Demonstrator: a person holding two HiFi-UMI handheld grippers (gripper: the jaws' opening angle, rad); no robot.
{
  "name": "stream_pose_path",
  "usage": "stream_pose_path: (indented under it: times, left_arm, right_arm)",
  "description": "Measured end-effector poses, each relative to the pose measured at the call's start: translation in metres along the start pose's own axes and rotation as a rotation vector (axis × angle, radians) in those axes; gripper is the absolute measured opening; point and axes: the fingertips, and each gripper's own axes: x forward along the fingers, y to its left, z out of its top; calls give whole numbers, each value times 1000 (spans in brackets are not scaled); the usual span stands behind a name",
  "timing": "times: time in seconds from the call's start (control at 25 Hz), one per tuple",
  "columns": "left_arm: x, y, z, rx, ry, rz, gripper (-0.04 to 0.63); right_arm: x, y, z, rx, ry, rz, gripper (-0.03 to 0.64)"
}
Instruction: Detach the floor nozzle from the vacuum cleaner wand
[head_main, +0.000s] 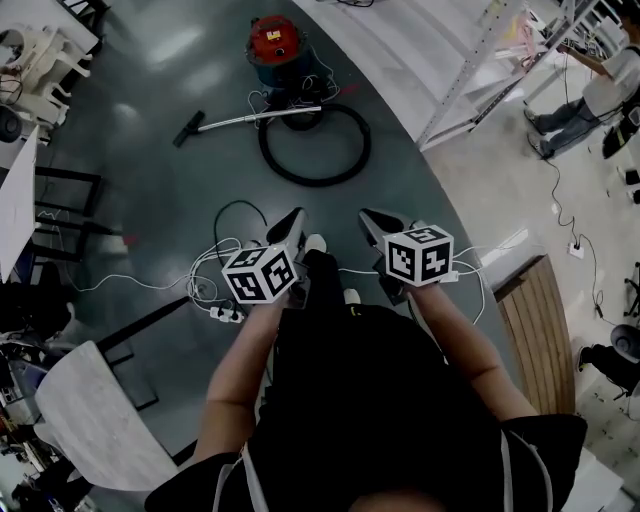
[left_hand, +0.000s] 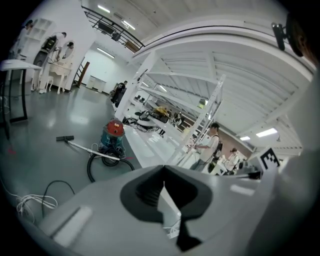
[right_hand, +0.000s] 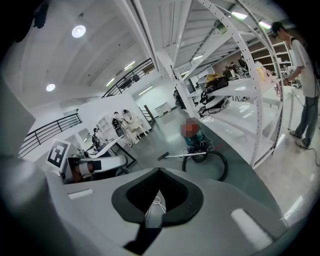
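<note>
The vacuum cleaner (head_main: 277, 45), red-topped, stands on the grey floor well ahead of me. Its metal wand (head_main: 255, 118) lies on the floor, with the black floor nozzle (head_main: 188, 130) at the wand's left end. The black hose (head_main: 315, 150) loops in front of the canister. My left gripper (head_main: 292, 222) and right gripper (head_main: 374, 222) are side by side at waist height, both shut and empty, far from the nozzle. In the left gripper view the nozzle (left_hand: 65, 138) and the canister (left_hand: 112, 137) are small in the distance. The right gripper view shows the nozzle (right_hand: 163, 156) and the wand (right_hand: 181, 155) likewise.
White cables and a power strip (head_main: 215, 300) lie on the floor by my feet. A white shelf rack (head_main: 500, 60) stands at the right, with a person (head_main: 580, 100) beyond it. A wooden bench (head_main: 540, 320) is at the right, a white chair (head_main: 100, 430) at the lower left.
</note>
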Motion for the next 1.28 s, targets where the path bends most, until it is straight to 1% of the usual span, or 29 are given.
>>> stream_pose_path:
  times: [0.2, 0.36, 0.52, 0.68, 0.8, 1.0, 1.2, 1.28]
  left_arm:
    - [32, 8, 19, 14, 12, -24, 8]
    - [59, 19, 47, 36, 11, -29, 8]
    - [80, 39, 73, 38, 13, -20, 8]
    - [100, 62, 94, 65, 37, -13, 8]
    - [114, 78, 108, 67, 44, -11, 8]
    - [135, 107, 123, 59, 80, -25, 8]
    - [155, 134, 139, 41, 110, -35, 8]
    - [163, 144, 145, 55, 127, -41, 8]
  right_arm:
    - [19, -13, 25, -20, -10, -19, -2]
    - [41, -21, 54, -25, -22, -24, -2]
    - [69, -24, 80, -41, -10, -24, -2]
    - [99, -26, 109, -41, -13, -20, -2]
    - [120, -31, 124, -35, -14, -25, -2]
    - [155, -37, 147, -20, -7, -41, -2]
    - [185, -46, 161, 10, 16, -66, -2]
    - [195, -49, 169, 13, 9, -76, -2]
